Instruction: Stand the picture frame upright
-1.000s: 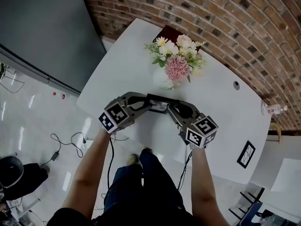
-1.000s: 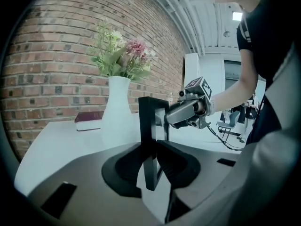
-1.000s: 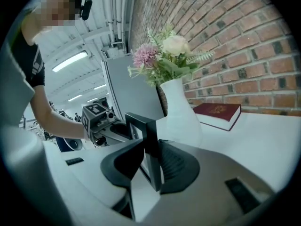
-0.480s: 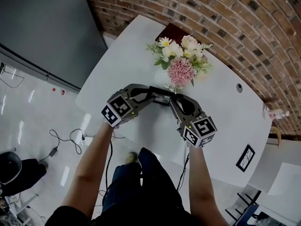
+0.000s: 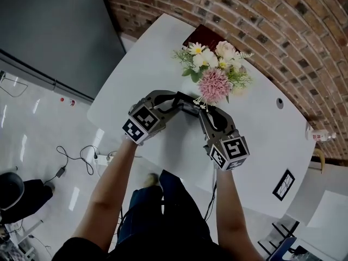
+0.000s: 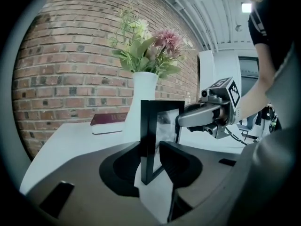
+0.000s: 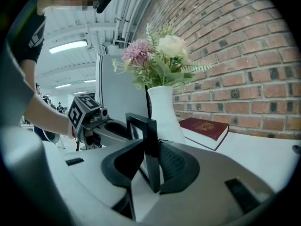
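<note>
Your picture frame is black and thin-edged with a glazed front, and it is upright. One vertical side sits between the jaws of your left tongs, which have just been opening and no longer press it. Your right tongs pinch the opposite side.

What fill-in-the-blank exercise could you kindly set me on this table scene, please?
1. The picture frame is coloured ____.
2. The flowers stand in a ____ vase.
3. The closed book lying near the wall is dark ____.
4. The wall behind the table is built of ____.

Missing words: black; white; red; brick.
</note>
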{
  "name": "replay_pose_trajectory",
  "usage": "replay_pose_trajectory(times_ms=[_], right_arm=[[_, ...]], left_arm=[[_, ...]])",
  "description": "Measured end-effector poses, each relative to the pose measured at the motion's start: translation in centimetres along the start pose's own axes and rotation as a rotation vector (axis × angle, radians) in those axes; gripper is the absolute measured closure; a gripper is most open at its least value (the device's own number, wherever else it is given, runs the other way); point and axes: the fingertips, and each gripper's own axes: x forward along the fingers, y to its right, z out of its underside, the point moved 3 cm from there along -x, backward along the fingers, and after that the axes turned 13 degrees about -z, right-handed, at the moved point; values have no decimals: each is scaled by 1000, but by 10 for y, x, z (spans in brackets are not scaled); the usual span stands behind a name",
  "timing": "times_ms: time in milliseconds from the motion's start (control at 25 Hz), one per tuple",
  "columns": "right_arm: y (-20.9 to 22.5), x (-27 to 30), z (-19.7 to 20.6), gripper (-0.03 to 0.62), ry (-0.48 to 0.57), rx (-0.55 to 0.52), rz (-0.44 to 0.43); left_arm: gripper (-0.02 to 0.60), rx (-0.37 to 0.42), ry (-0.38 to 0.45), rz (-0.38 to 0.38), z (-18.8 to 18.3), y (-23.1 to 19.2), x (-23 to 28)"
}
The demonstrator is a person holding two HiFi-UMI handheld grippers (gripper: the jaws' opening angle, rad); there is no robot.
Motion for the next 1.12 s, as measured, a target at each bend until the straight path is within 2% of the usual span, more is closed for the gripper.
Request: replay_pose_trajectory(times_ms=[360, 680, 960, 1120], right_arm=[[6, 4, -2, 497, 20, 3, 57], [11, 8, -3, 497, 32, -1, 109], [12, 8, -3, 491, 39, 1, 139], [13, 7, -3, 451, 48, 16, 146]], left_arm=[[437, -24, 17, -45, -3, -8, 8], [434, -64, 39, -117, -6, -20, 11], [434, -77, 41, -139, -6, -24, 9], [434, -97, 47, -144, -3, -23, 7]])
